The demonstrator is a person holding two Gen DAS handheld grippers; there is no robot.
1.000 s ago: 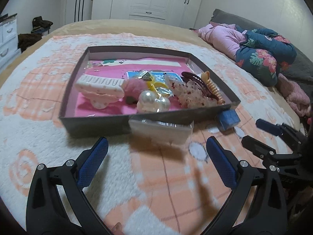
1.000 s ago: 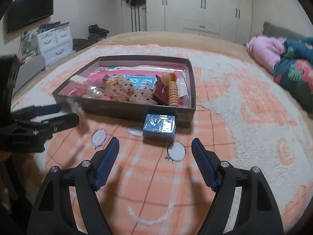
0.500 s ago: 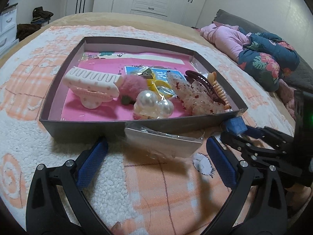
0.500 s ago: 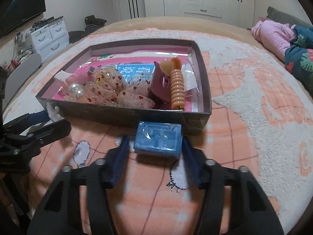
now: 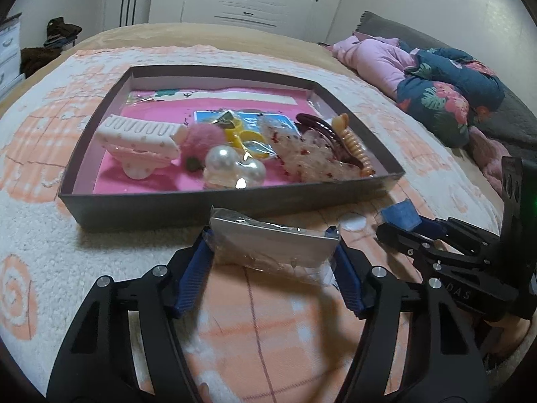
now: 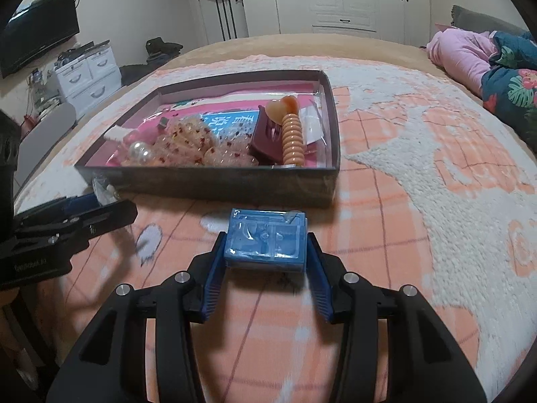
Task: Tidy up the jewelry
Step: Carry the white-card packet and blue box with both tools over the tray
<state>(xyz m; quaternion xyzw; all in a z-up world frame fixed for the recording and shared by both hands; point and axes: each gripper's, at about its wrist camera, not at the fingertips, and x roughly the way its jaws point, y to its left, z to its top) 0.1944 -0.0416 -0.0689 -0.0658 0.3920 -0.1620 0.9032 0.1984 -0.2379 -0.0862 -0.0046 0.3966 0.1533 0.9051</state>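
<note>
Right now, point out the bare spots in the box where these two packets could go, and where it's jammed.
Inside the box, the pink floor is bare along the near-left wall, in front of the white claw clip, and across the far strip near the back wall. The right half is crowded: pearl clip, clear beaded pieces, maroon clip and orange clip overlap.

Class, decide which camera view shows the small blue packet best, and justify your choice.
The right wrist view. There the blue packet fills the centre, its whole top face visible, held between the right gripper fingers in front of the tray. The left wrist view shows only one blurred corner of it at the right edge.
</note>
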